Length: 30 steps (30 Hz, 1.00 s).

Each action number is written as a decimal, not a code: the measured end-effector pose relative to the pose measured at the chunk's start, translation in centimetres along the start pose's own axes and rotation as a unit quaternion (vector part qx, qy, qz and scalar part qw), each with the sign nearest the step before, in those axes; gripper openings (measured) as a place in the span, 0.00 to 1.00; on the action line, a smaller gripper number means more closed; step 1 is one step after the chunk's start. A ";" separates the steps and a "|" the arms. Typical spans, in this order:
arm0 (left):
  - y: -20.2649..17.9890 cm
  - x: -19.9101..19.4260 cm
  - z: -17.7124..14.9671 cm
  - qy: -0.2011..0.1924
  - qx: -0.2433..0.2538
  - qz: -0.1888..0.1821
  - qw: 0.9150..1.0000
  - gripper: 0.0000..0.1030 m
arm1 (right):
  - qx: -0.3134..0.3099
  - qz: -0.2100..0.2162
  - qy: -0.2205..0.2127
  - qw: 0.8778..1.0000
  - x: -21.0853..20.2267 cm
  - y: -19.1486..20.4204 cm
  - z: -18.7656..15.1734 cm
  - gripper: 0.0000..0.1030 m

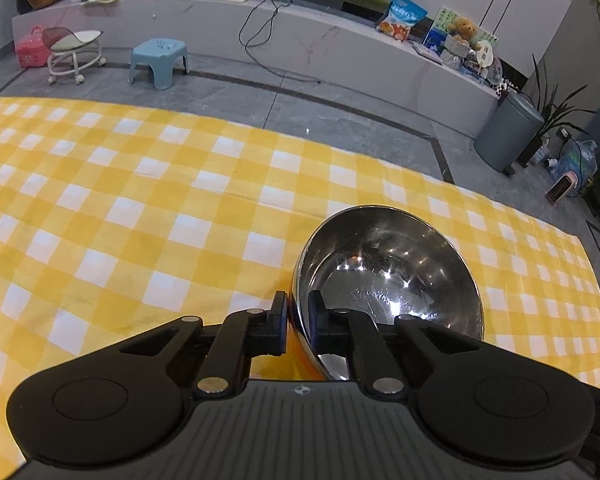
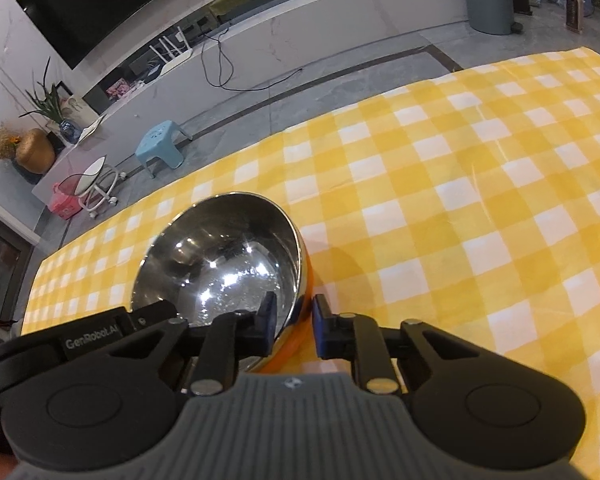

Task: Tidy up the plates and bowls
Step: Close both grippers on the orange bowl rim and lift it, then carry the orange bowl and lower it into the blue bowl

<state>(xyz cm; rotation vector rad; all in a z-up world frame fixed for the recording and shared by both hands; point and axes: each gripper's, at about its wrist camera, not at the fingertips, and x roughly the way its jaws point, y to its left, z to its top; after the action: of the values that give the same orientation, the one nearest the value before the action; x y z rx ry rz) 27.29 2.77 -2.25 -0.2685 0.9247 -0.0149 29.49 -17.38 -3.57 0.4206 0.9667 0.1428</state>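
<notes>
A steel bowl (image 1: pixel 388 276) with an orange outside sits over the yellow checked tablecloth (image 1: pixel 140 200). My left gripper (image 1: pixel 298 312) is shut on the bowl's near left rim, one finger inside and one outside. In the right wrist view the same bowl (image 2: pixel 224 264) shows, and my right gripper (image 2: pixel 292 320) is shut on its right rim, one finger inside and one outside. The left gripper's body (image 2: pixel 96 332) shows at the bowl's left side. I cannot tell whether the bowl rests on the cloth or is lifted.
The cloth's far edge (image 1: pixel 340 148) drops to a grey tiled floor. Beyond stand a blue stool (image 1: pixel 158 60), a wheeled seat (image 1: pixel 76 52), a grey bin (image 1: pixel 508 132) and a long white ledge (image 1: pixel 300 36).
</notes>
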 end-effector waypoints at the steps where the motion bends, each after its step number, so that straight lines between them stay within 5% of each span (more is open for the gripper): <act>1: -0.1 -0.4 0.0 -0.003 0.000 -0.001 1.000 0.10 | 0.000 0.000 -0.003 1.000 -0.3 0.0 -0.1 0.14; 13: -1.7 -6.7 -1.3 -0.031 0.002 -0.004 1.000 0.10 | 0.009 0.017 -0.024 1.000 -6.6 -0.6 -1.5 0.11; 30: -2.6 -15.8 -8.3 -0.054 -0.028 -0.046 0.997 0.09 | 0.007 0.040 -0.053 0.998 -18.8 -3.6 -7.8 0.10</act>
<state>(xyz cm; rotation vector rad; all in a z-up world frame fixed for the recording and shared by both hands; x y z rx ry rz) 11.46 0.41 6.11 -0.3603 0.8059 -0.0589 12.19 -24.15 5.47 0.4747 0.8465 0.1842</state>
